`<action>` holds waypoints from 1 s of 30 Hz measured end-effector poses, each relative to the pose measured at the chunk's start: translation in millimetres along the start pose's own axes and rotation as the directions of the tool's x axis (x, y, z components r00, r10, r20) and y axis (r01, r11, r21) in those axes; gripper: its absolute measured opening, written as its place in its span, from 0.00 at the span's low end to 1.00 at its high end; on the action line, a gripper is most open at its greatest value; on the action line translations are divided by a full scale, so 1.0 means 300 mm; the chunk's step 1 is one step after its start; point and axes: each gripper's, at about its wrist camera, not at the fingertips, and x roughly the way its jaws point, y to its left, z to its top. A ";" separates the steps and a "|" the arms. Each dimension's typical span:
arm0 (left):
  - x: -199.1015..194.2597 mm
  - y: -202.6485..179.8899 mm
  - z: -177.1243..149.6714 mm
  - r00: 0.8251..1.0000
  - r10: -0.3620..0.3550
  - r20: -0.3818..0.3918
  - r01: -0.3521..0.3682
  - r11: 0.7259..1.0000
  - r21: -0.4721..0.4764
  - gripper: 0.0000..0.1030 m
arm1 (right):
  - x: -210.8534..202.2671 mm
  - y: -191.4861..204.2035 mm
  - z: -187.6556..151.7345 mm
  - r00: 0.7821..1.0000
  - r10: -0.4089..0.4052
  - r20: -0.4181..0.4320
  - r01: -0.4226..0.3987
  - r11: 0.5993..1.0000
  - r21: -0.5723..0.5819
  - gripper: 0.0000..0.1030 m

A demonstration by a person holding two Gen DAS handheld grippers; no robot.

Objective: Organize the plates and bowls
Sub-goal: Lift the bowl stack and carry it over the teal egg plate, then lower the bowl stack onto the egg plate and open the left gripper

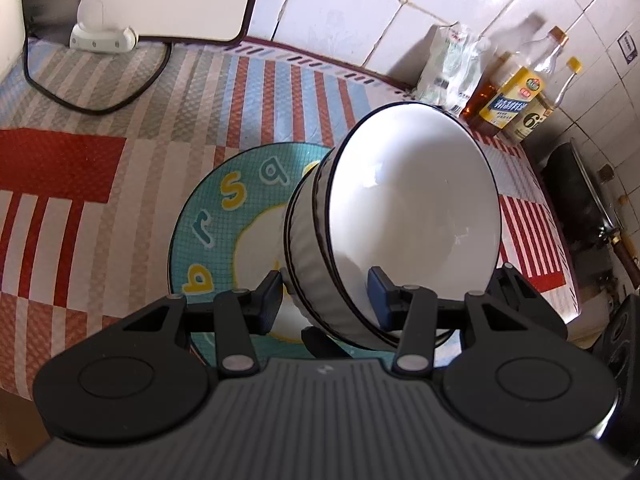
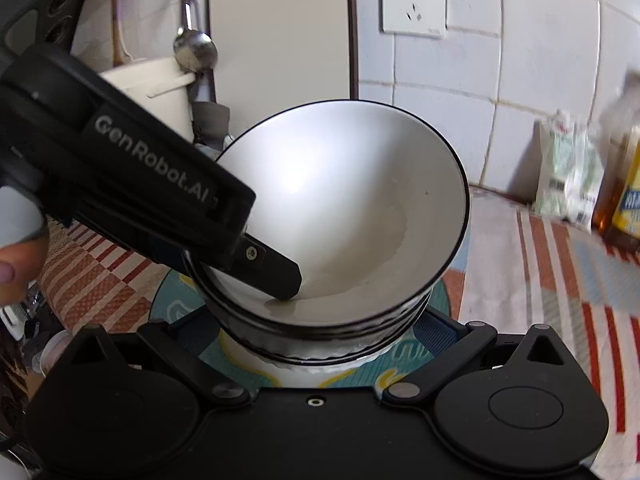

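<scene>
Two white bowls with black rims sit nested one inside the other: the upper bowl (image 1: 412,216) (image 2: 344,216) rests tilted in the lower bowl (image 1: 316,264) (image 2: 336,344), whose ribbed grey-white wall shows beneath it. Both stand on one teal plate (image 1: 216,216) (image 2: 172,308) printed with coloured letters, and the plate lies on the bench (image 1: 80,184) (image 2: 560,280), which is covered by a red, blue and grey striped cloth. At the back, by the tiled wall, stand three bottles (image 1: 516,96) and one white plastic bag (image 1: 448,68) (image 2: 568,172); in the right wrist view only one bottle edge shows, blurred and cut off by the frame. One wall socket (image 2: 414,4) and one hanging steel ladle (image 2: 195,50) are seen in that view, one white power strip (image 1: 102,38) with a black cable in the other. The left gripper (image 1: 326,292) (image 2: 280,276) reaches in from the side at a slant, its fingers closed on the wall of the bowls, one finger inside the upper bowl and the other outside against the ribbed wall; how many rims it pinches is hard to make out. The right gripper (image 2: 320,340) sits low and level in front of the plate, its fingers spread wide to either side of the bowl stack, their tips largely hidden behind it, so contact cannot be told. A fingertip (image 2: 8,274) of the person's hand shows at the left edge.
</scene>
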 end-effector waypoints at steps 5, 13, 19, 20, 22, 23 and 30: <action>0.015 0.050 0.017 0.999 -0.042 -0.028 0.041 0.998 -0.054 0.43 | 0.012 0.015 -0.001 1.000 -0.026 -0.010 0.026 1.000 -0.004 1.00; 0.030 0.013 0.036 0.999 -0.010 -0.047 0.011 1.000 0.004 0.45 | 0.038 0.062 -0.008 0.991 -0.134 -0.028 0.134 0.991 -0.015 1.00; 0.023 0.031 0.037 0.998 0.005 -0.061 -0.007 0.999 -0.038 0.48 | 0.035 0.036 0.016 0.991 -0.113 -0.078 0.118 0.991 0.057 1.00; 0.020 0.032 0.037 0.998 0.012 -0.060 -0.015 0.999 -0.042 0.48 | 0.026 0.031 0.017 0.992 -0.102 -0.081 0.107 0.992 0.067 1.00; 0.016 0.032 0.036 0.998 0.023 -0.061 -0.026 0.998 -0.050 0.47 | -0.007 0.020 0.014 0.994 -0.087 -0.065 0.092 0.993 0.078 1.00; 0.018 0.030 0.035 0.998 0.025 -0.060 -0.029 0.998 -0.054 0.48 | -0.017 0.012 0.015 0.995 -0.079 -0.063 0.084 0.993 0.087 1.00; -0.007 -0.014 0.027 0.995 0.100 -0.024 -0.101 0.993 -0.055 0.46 | -0.083 -0.050 0.023 0.999 -0.022 -0.038 0.027 0.991 0.132 1.00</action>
